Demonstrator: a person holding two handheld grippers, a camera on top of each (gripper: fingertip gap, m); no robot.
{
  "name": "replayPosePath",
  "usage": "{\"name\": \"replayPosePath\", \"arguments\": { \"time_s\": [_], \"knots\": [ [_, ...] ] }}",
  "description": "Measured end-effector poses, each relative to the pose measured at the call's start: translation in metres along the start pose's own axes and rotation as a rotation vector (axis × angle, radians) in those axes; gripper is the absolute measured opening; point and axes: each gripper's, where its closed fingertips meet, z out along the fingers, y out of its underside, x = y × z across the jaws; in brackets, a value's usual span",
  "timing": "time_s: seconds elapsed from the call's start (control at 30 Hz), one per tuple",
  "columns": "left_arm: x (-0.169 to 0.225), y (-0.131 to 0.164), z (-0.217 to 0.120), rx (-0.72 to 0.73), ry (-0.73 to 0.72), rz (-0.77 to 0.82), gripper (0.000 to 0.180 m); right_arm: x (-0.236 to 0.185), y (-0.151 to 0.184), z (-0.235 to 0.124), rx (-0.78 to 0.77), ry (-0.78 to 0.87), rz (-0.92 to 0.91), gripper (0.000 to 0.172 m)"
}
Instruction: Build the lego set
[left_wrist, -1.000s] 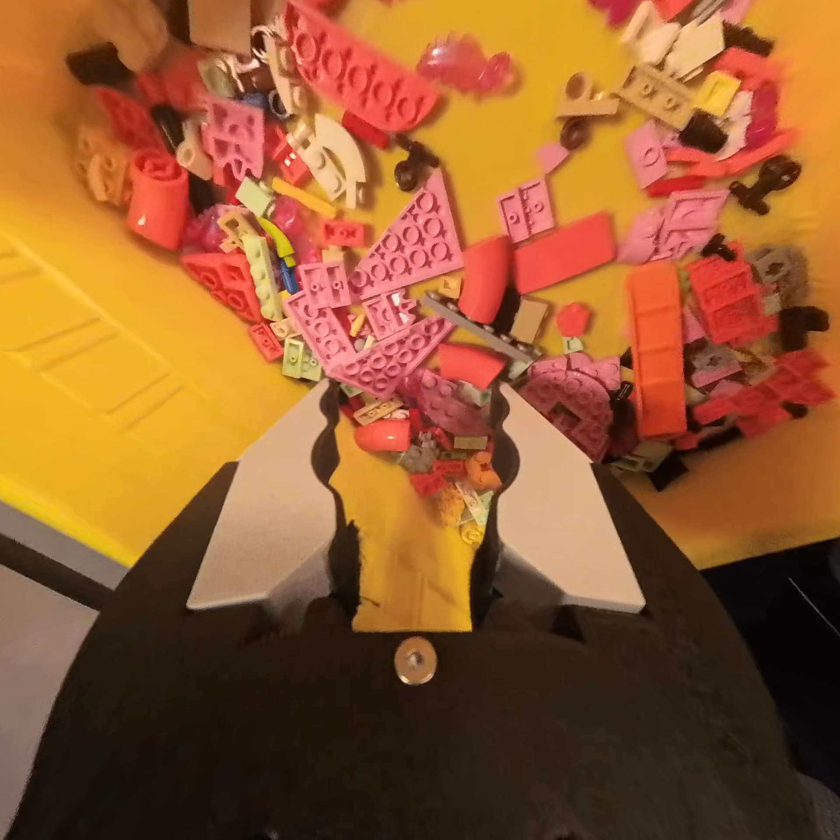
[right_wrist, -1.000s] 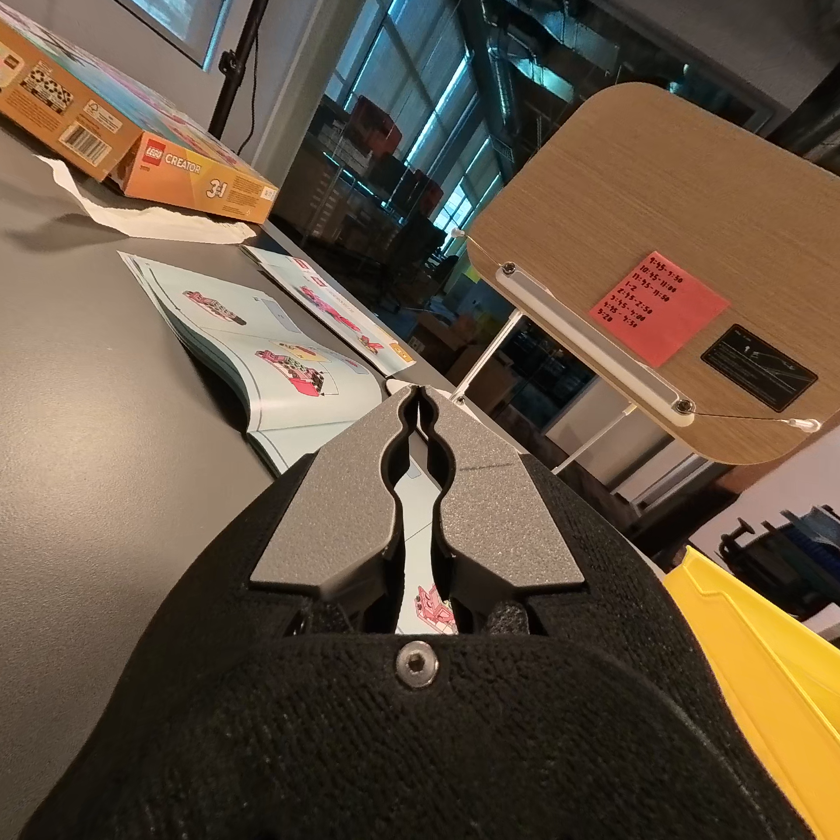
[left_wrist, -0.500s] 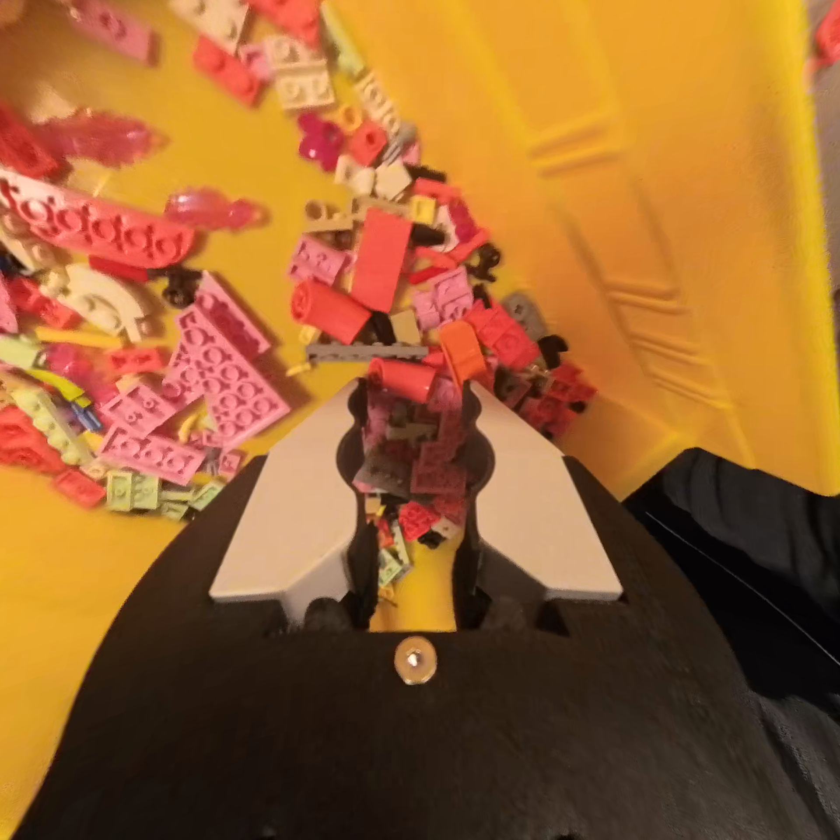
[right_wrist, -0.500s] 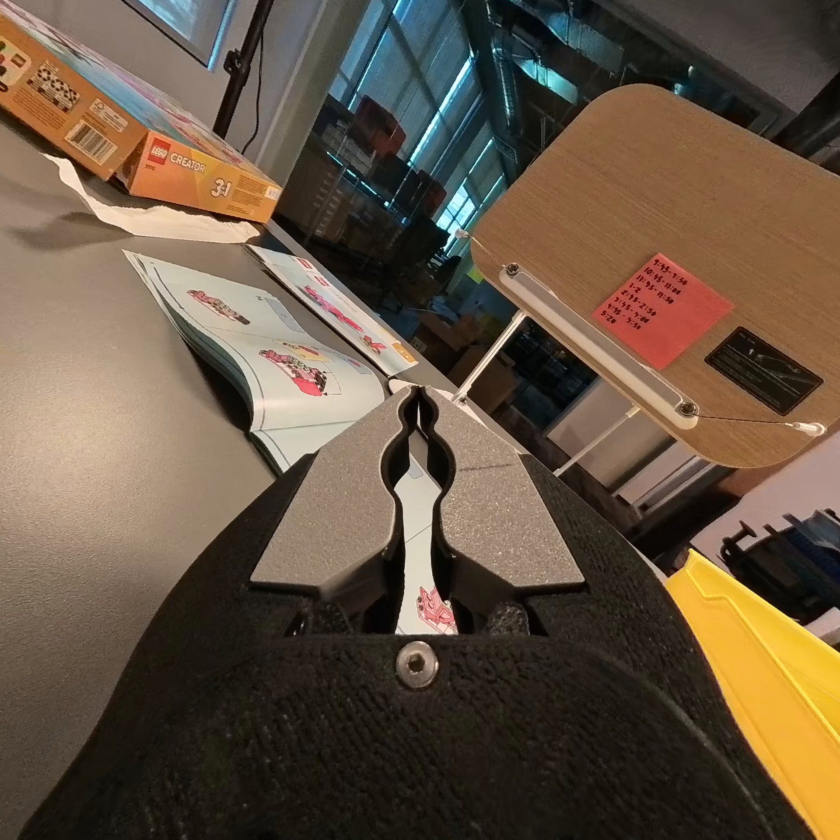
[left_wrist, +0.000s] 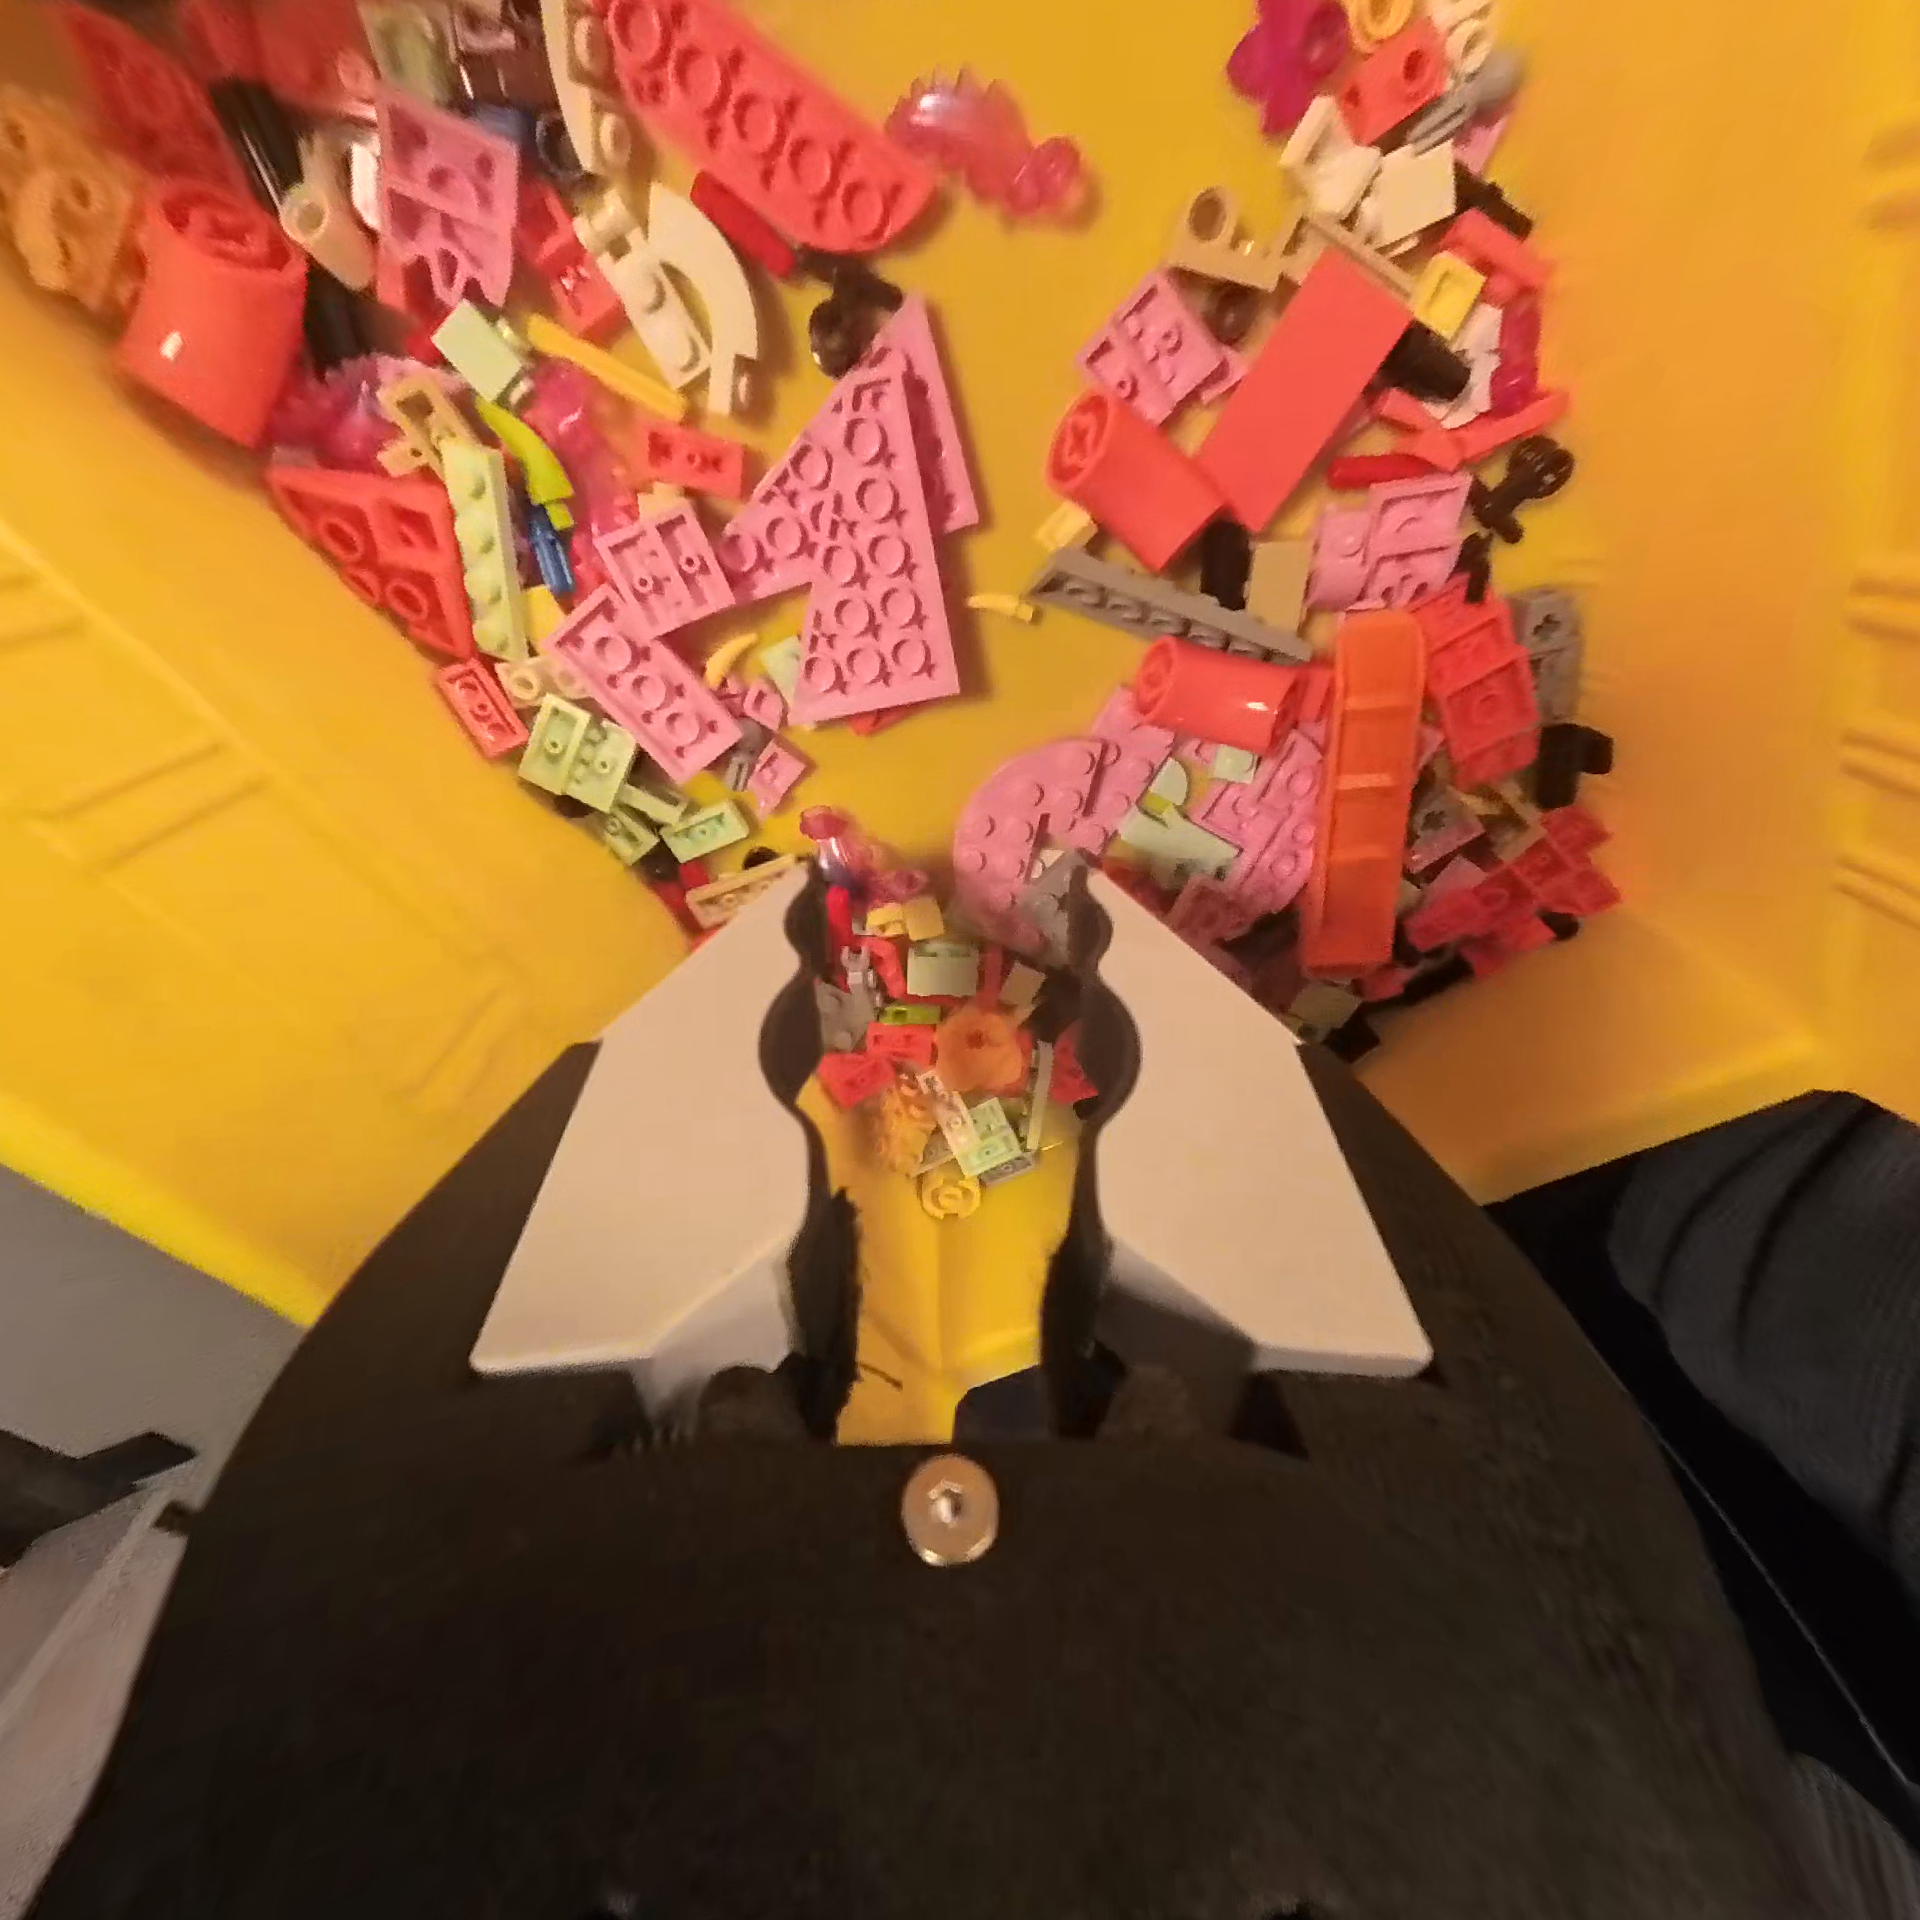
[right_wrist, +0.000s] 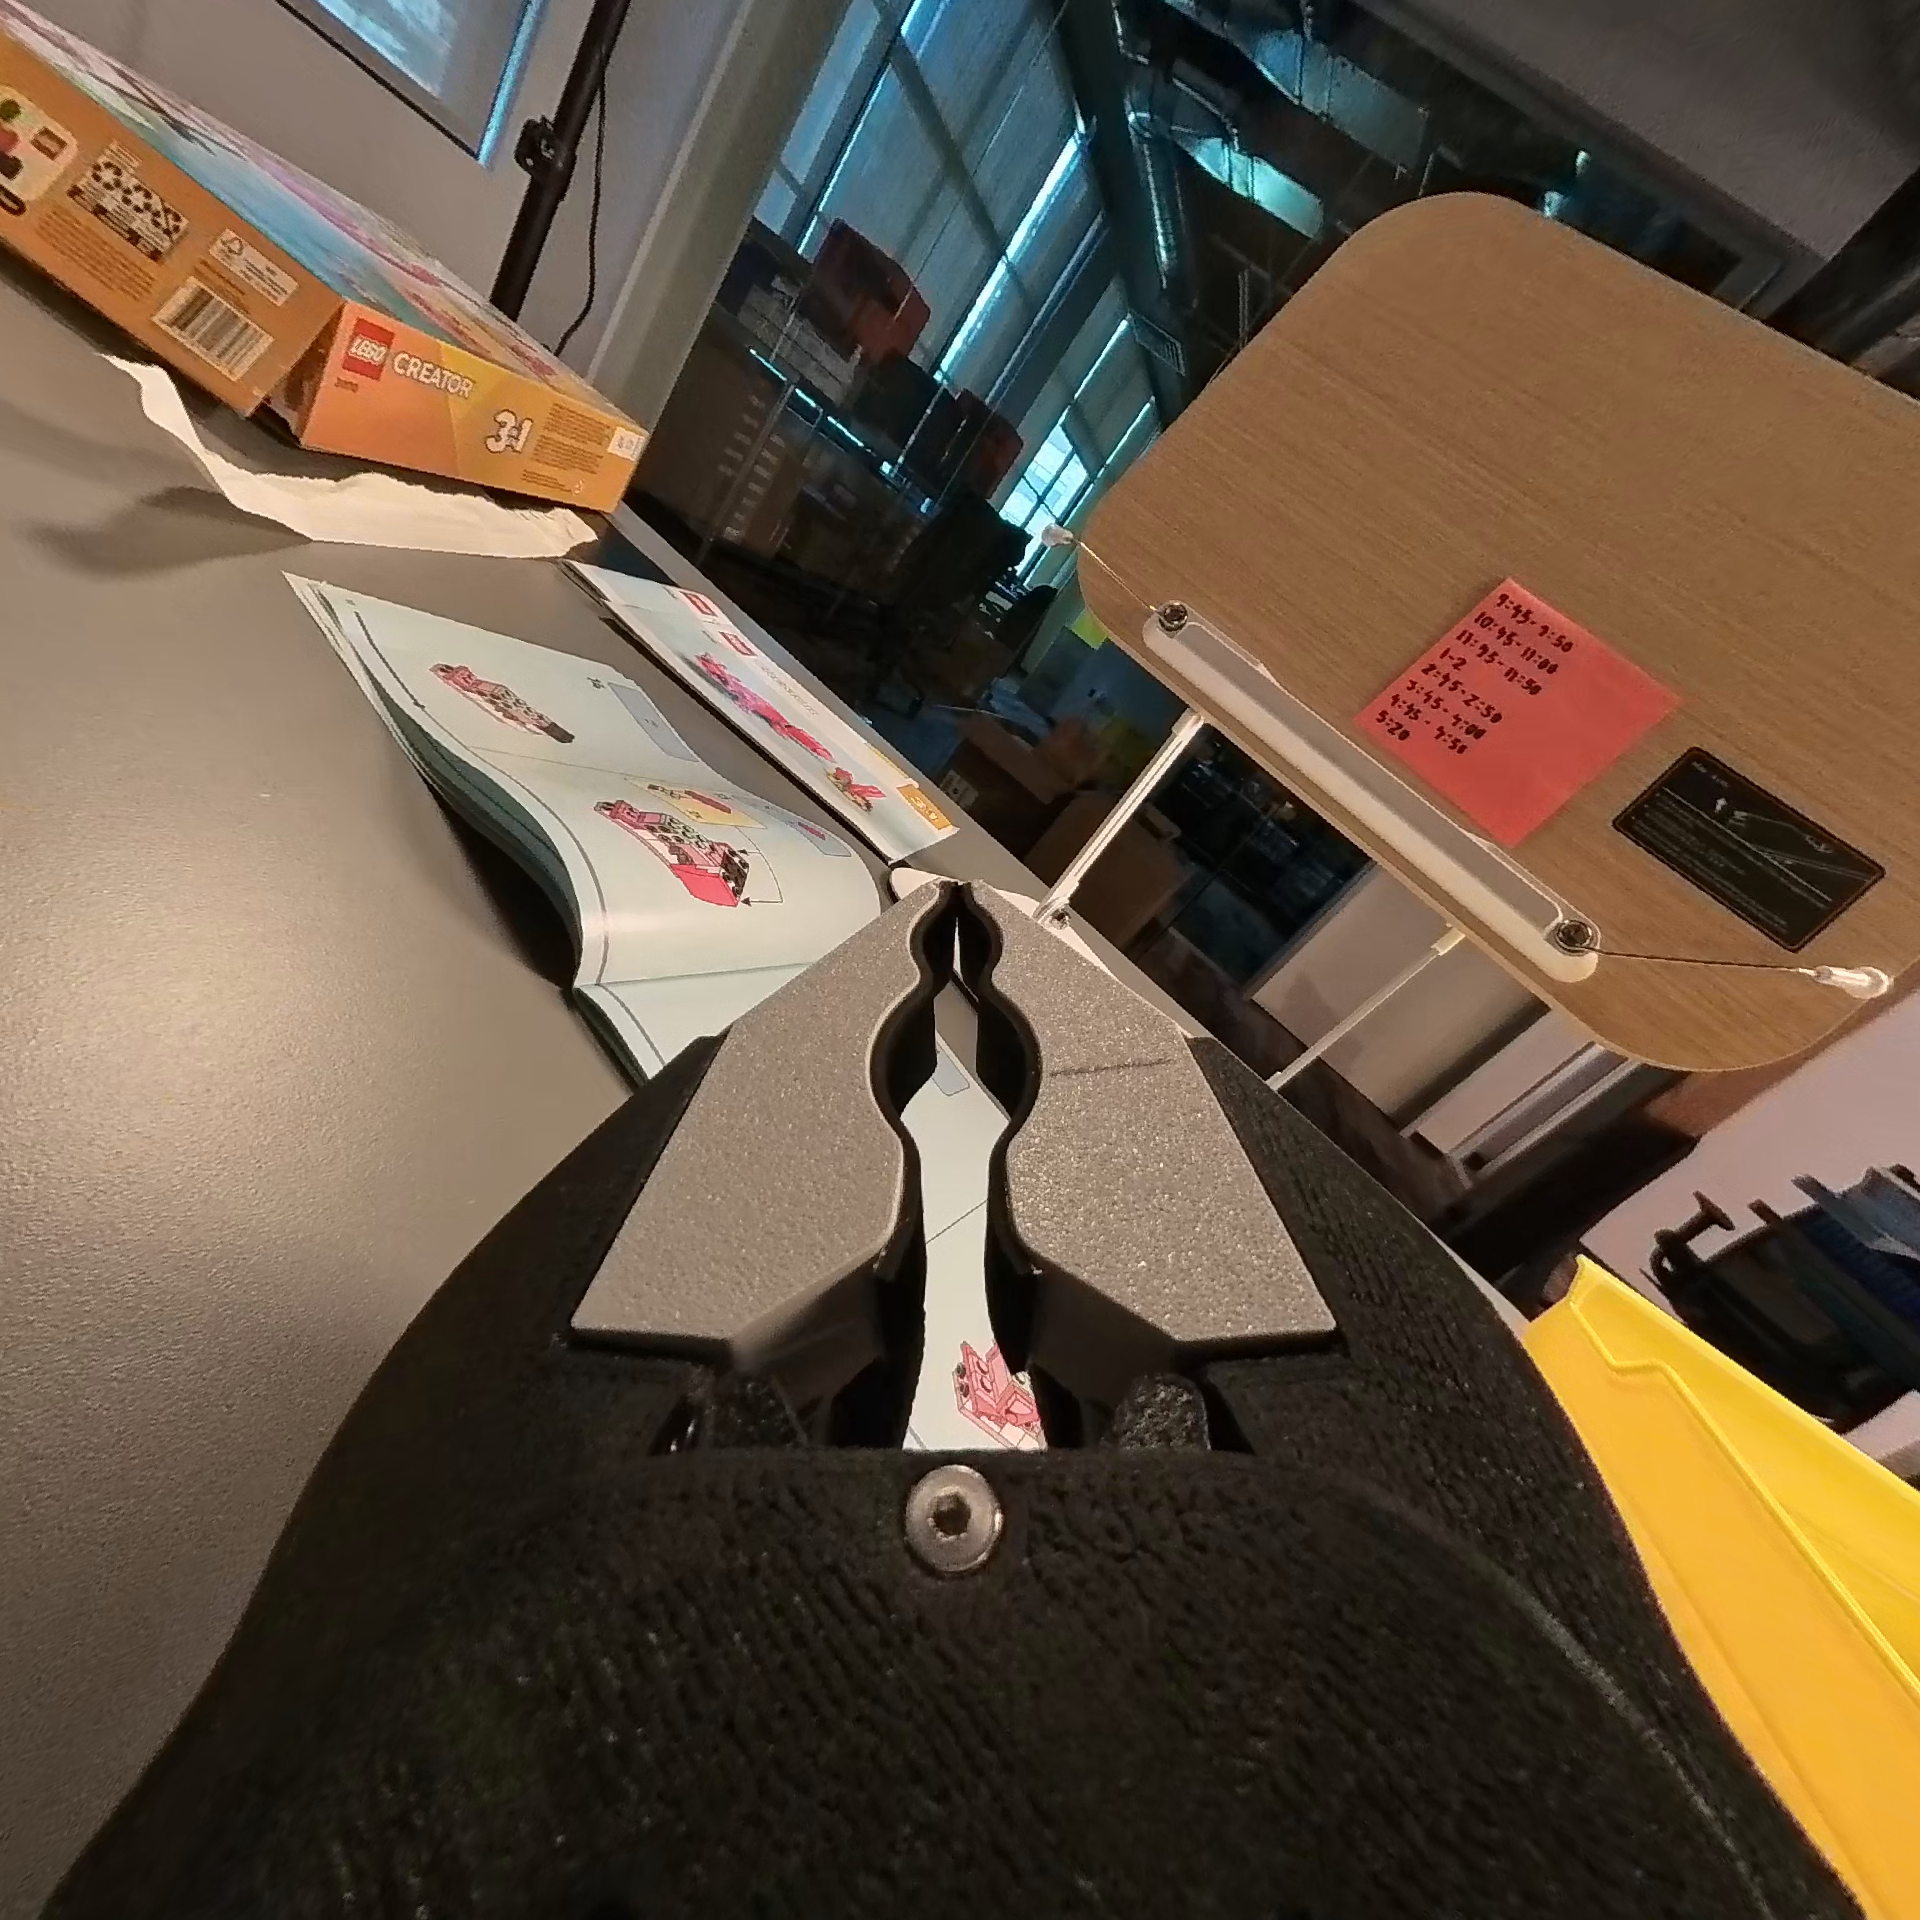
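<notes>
- The left hand-held gripper (left_wrist: 940, 914), two pale grey fingers on a black fabric-covered body, hangs over a bright yellow plastic bin (left_wrist: 260, 935). Its jaws stand partly open and grip nothing.
- Below the gap between its fingers lies a heap of tiny loose building bricks (left_wrist: 935, 1049) in coral, mint, grey and orange. None is pressed by a pad.
- Just beyond the right fingertip sits a pink rounded studded plate (left_wrist: 1049, 821); farther off, a pink wedge plate (left_wrist: 862, 582) and a long orange ribbed piece (left_wrist: 1366, 790).
- To grip well here, I judge it best to single out one brick, since the pieces lie crowded and overlapping.
- The right hand-held gripper (right_wrist: 958, 896), dark grey fingers, is closed with the tips meeting on nothing, low over a dark grey surface (right_wrist: 208, 935).
- Just beyond it lies an open pale blue instruction booklet (right_wrist: 623, 821); farther off, an orange cardboard box (right_wrist: 312, 343).
- To its right stands a tilted wooden board (right_wrist: 1507, 468).
</notes>
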Motion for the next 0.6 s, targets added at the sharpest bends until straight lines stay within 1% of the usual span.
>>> {"name": "replayPosePath", "arguments": {
  "time_s": [0.1, 0.2, 0.27, 0.3, 0.33, 0.4, 0.43, 0.5, 0.6],
  "knots": [
    [0.012, 0.005, 0.007, -0.024, 0.074, -0.015, 0.035, 0.000, 0.000, 0.000, 0.000, 0.000, -0.001, 0.000],
    [0.034, 0.007, 0.013, -0.039, 0.175, 0.028, 0.033, 0.000, 0.000, 0.000, 0.000, -0.001, -0.002, 0.000],
    [0.045, 0.000, 0.009, 0.017, 0.234, 0.044, 0.033, 0.000, 0.000, 0.000, 0.000, -0.002, -0.002, 0.000],
    [0.050, -0.007, 0.004, 0.066, 0.268, 0.034, 0.033, 0.000, 0.000, 0.000, 0.000, -0.002, -0.002, 0.000],
    [0.049, -0.016, -0.001, 0.128, 0.273, 0.010, 0.036, 0.000, 0.000, 0.000, 0.000, -0.002, -0.003, 0.000],
    [0.039, -0.035, -0.011, 0.251, 0.254, -0.053, 0.038, -0.001, 0.000, 0.000, 0.000, -0.003, -0.003, 0.000],
    [0.032, -0.038, -0.014, 0.273, 0.238, -0.093, 0.038, 0.000, 0.000, 0.000, 0.000, -0.002, -0.003, 0.000],
    [0.014, -0.035, -0.014, 0.267, 0.150, -0.143, 0.039, 0.000, 0.000, 0.000, -0.001, -0.002, -0.003, 0.000],
    [-0.009, -0.028, -0.013, 0.236, 0.009, -0.160, 0.041, -0.001, 0.000, 0.000, -0.001, -0.004, -0.005, 0.000]
  ]
}}
